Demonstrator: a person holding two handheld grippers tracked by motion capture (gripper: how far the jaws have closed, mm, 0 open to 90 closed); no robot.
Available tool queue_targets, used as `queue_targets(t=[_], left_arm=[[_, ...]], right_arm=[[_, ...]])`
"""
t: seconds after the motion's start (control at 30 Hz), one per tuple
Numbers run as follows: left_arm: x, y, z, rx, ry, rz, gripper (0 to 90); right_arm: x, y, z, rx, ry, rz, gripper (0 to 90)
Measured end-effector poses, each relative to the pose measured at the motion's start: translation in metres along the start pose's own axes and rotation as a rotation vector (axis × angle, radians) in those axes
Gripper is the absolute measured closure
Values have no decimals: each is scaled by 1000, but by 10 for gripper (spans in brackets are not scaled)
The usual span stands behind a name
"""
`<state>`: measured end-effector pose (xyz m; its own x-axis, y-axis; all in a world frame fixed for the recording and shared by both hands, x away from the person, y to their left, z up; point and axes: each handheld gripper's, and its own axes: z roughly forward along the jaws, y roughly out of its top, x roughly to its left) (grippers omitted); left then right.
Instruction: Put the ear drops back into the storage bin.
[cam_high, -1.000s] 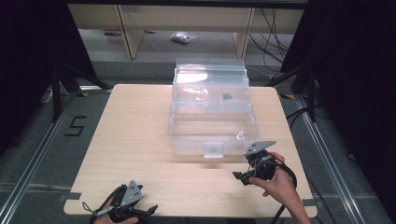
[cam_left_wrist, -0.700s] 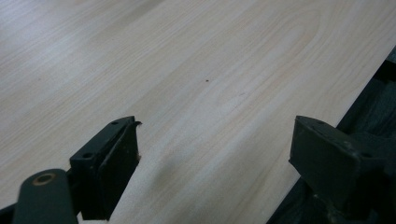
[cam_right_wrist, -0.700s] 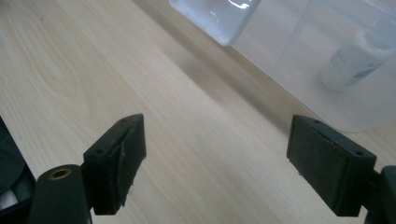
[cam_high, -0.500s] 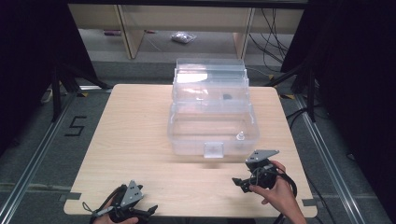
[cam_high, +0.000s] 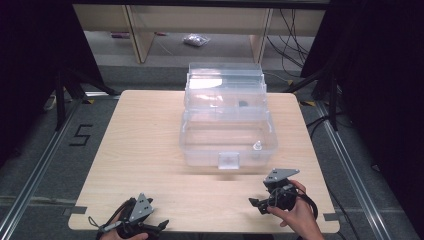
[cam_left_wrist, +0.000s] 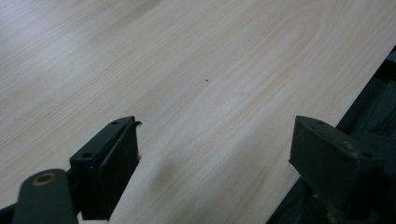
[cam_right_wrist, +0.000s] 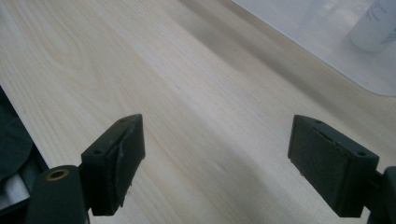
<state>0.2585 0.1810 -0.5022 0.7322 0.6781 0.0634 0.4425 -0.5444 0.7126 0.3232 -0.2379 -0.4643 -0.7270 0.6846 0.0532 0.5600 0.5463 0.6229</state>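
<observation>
Table (cam_high: 150, 150): pale wood-grain top, rounded corners, centre of high view; dark floor on all sides, rails at left and right. Broad bare wood across left half and along near edge in lower frame.

Box (cam_high: 227, 135): clear plastic, tiered, lid raised at back, set right of centre toward far edge; latch tab on front wall. Inside, lower right corner: small white bottle (cam_high: 257, 146), upright. Small dark item on upper tier, too small to identify.

Left gripper (cam_high: 159, 226): bottom left of high view, at near table edge, held in hand (cam_high: 125, 232); grey three-cornered plate on top, jaws aimed toward frame right. In left gripper view, jaws spread wide, nothing between them, only bare wood; right jaw overhanging table edge, dark floor beyond at right.

Right gripper (cam_high: 256, 204): lower right of high view, well short of box front, held in hand (cam_high: 295, 215); cable looped at wrist, jaws aimed toward frame left. In right gripper view, jaws spread wide, empty; box wall and bottle base blurred at upper right, table edge at lower left.

Jaws: matte black, blocky, screw holes along sides.
</observation>
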Motion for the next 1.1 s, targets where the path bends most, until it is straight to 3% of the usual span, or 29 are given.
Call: queue_targets(t=[0.03, 0.07, 0.1, 0.23, 0.3, 0.33, 0.37, 0.4, 0.43, 0.47, 0.5, 0.53, 0.57, 0.6, 0.67, 0.7, 0.77, 0.8, 0.83, 0.87, 0.9, 0.97, 1.1], left_arm=[[0, 0, 0, 0, 1, 0, 150], [0, 0, 0, 1, 1, 0, 151], [0, 0, 0, 1, 1, 0, 151], [0, 0, 0, 1, 0, -1, 151], [0, 0, 0, 2, 1, 0, 150], [0, 0, 0, 1, 1, -1, 150], [0, 0, 0, 1, 1, -1, 150], [0, 0, 0, 2, 1, 0, 151], [0, 0, 0, 1, 0, 0, 150], [0, 0, 0, 1, 0, 0, 150], [0, 0, 1, 1, -1, -1, 151], [0, 0, 1, 2, -1, 0, 151], [0, 0, 1, 2, -1, 0, 150], [0, 0, 1, 2, -1, -1, 151], [0, 0, 0, 7, 0, 5, 150], [0, 0, 0, 6, 0, 4, 151], [0, 0, 1, 4, -1, -1, 150], [0, 0, 1, 3, -2, -3, 151], [0, -1, 1, 6, -8, -2, 151], [1, -1, 1, 10, -1, 3, 151], [1, -1, 1, 12, 2, 4, 150], [1, -1, 2, 18, 2, -11, 151], [1, -1, 2, 13, 3, -14, 151]], right_arm=[[-1, -1, 0, -6, -3, -18, 198], [0, -2, 0, 2, 10, -1, 200], [0, -4, 2, -33, 0, -16, 199], [0, -7, 0, -15, 4, 6, 195], [-1, -10, 1, -14, 1, -9, 195], [0, -11, 0, -10, 4, 11, 194], [1, -13, 2, -29, 4, 13, 194], [0, -13, 1, -16, 2, -7, 194], [2, -14, -1, -11, -8, 8, 194], [2, -16, 3, -33, -2, -6, 194], [4, -16, 0, 4, 2, 17, 195], [2, -18, 2, -14, 4, -13, 194], [5, -19, 2, -21, -9, 10, 194], [6, -20, 1, 4, 1, 16, 194], [9, -23, 3, -5, -5, 18, 194], [8, -24, 4, -12, 1, -11, 194], [11, -25, 3, 5, 7, 8, 194], [11, -27, 3, -8, 8, -14, 194], [13, -27, 2, 2, 11, 0, 194], [13, -30, 4, -24, 2, -12, 192], [14, -30, 2, 0, 12, -5, 191], [15, -33, 3, -26, 1, -8, 190], [14, -37, 1, -1, 13, 4, 189]])
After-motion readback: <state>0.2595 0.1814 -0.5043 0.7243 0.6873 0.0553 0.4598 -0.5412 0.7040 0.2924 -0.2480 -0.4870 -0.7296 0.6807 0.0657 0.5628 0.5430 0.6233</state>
